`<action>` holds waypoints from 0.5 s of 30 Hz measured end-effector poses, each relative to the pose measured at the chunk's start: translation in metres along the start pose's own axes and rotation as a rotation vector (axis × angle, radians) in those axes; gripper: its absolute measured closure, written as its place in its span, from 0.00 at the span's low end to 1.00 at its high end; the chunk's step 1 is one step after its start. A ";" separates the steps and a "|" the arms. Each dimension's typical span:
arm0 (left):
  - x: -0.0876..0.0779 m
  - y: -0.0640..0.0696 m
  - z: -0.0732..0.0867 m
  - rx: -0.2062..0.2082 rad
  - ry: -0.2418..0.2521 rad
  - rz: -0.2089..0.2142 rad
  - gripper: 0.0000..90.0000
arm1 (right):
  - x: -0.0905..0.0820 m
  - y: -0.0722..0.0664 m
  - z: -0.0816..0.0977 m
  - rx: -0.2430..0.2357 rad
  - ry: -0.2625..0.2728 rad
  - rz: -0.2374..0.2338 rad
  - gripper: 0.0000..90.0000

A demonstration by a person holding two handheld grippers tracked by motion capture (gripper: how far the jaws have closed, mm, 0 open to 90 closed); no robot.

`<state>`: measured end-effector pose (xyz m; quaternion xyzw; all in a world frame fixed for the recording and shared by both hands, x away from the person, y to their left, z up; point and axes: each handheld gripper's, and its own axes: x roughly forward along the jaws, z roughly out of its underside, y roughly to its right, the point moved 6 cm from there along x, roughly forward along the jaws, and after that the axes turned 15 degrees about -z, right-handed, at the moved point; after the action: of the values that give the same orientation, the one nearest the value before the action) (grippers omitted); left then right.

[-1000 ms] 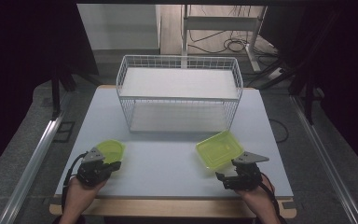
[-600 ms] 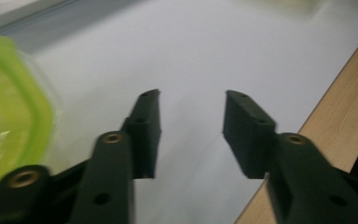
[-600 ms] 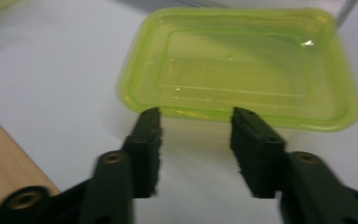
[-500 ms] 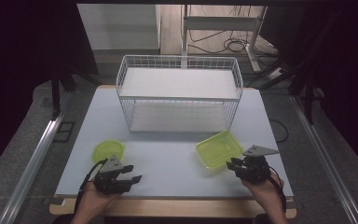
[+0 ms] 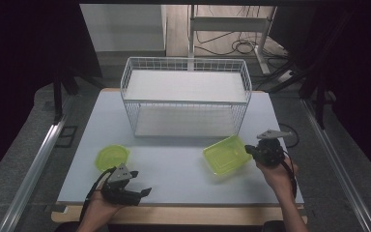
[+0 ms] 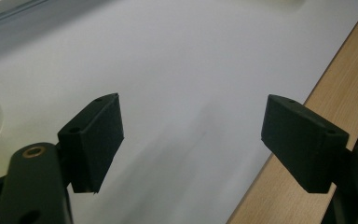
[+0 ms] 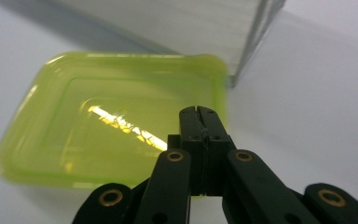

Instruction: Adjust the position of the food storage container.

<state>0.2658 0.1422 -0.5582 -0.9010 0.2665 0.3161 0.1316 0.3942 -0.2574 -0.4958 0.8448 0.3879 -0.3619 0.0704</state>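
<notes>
A rectangular lime-green tray (image 5: 226, 155) lies on the white table (image 5: 174, 166), in front of the wire basket (image 5: 186, 96). My right gripper (image 5: 248, 151) is at the tray's right end. In the right gripper view its jaws (image 7: 198, 112) have just closed; they are shut above the tray (image 7: 98, 121) with nothing visible between them. A round green bowl (image 5: 112, 157) sits at the front left. My left gripper (image 5: 145, 191) lies to the bowl's right near the front edge. Its jaws (image 6: 191, 126) have just been opening and stand open over bare table.
The white wire basket holds a white shelf board and stands at the back middle. A wooden strip (image 5: 183, 212) runs along the table's front edge, seen also as the wooden strip (image 6: 307, 107) in the left gripper view. A metal rail (image 5: 38, 159) runs along the left.
The left gripper has drawn away from the round bowl toward the front edge and opened. The right gripper has moved up beside the tray's right end and shut. Bowl and tray lie where they were.
</notes>
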 end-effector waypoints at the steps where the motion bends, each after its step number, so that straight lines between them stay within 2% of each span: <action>1: 0.000 0.000 0.000 0.003 0.003 -0.002 0.22 | 0.000 0.003 -0.001 0.003 -0.002 0.011 0.99; 4: 0.000 0.000 0.000 0.016 0.014 -0.013 0.21 | 0.001 0.015 0.000 0.021 0.002 0.037 0.99; 8: 0.001 0.001 0.000 0.030 0.010 -0.017 0.21 | 0.000 0.028 0.011 0.043 0.002 0.068 0.99; 11: 0.001 0.002 0.001 0.043 0.007 -0.020 0.21 | 0.001 0.036 0.017 0.046 -0.007 0.070 0.99; 15: 0.002 0.003 0.002 0.056 0.000 -0.025 0.21 | 0.006 0.038 0.020 0.050 -0.016 0.040 0.99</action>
<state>0.2648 0.1399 -0.5610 -0.9002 0.2639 0.3068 0.1609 0.4128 -0.2882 -0.5212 0.8509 0.3610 -0.3769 0.0596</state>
